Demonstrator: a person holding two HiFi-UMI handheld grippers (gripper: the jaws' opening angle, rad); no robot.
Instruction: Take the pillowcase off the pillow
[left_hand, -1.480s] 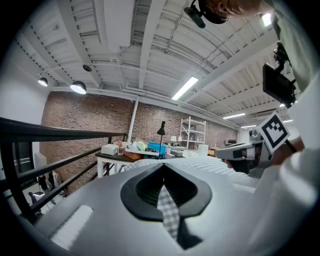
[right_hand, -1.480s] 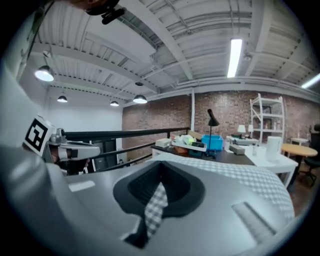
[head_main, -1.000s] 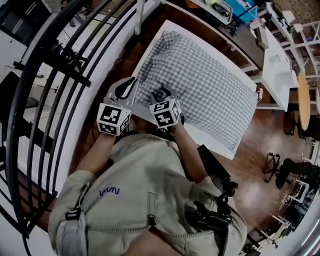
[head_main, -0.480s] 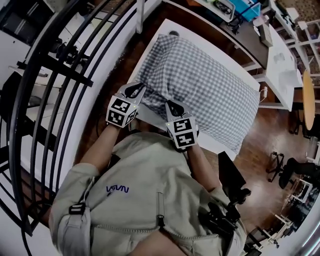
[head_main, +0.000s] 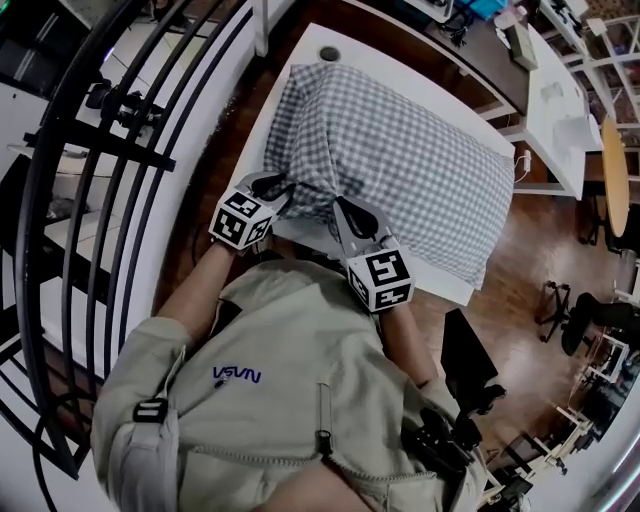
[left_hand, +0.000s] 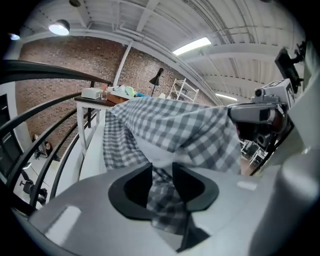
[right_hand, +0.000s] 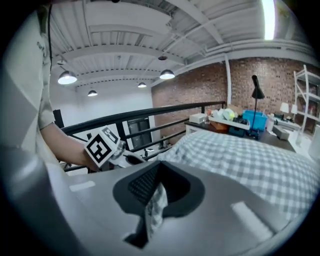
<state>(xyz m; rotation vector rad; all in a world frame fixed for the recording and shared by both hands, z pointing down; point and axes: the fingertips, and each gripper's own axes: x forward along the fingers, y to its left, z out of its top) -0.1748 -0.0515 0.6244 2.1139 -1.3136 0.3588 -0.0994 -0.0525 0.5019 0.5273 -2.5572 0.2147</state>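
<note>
A pillow in a grey-and-white checked pillowcase (head_main: 400, 150) lies on a white table (head_main: 330, 45), its near edge bunched up. My left gripper (head_main: 276, 192) is at the near left corner. In the left gripper view its jaws (left_hand: 162, 172) have just been opening and stand apart, with a fold of the checked cloth (left_hand: 175, 125) lying loosely between them. A pale patch (left_hand: 152, 152) shows under the cloth's edge. My right gripper (head_main: 346, 210) is at the near edge, shut on a pinch of the pillowcase (right_hand: 156, 202), seen between its jaws (right_hand: 159, 182).
A black curved railing (head_main: 100, 200) runs along the left of the table. White desks (head_main: 555, 120) and a round table (head_main: 610, 190) stand at the right, over a wooden floor. Black stands (head_main: 460, 370) are behind me on the right.
The right gripper shut on the pillowcase's near edge and drew back toward me, lifting and bunching it. The left gripper sank to the near left corner.
</note>
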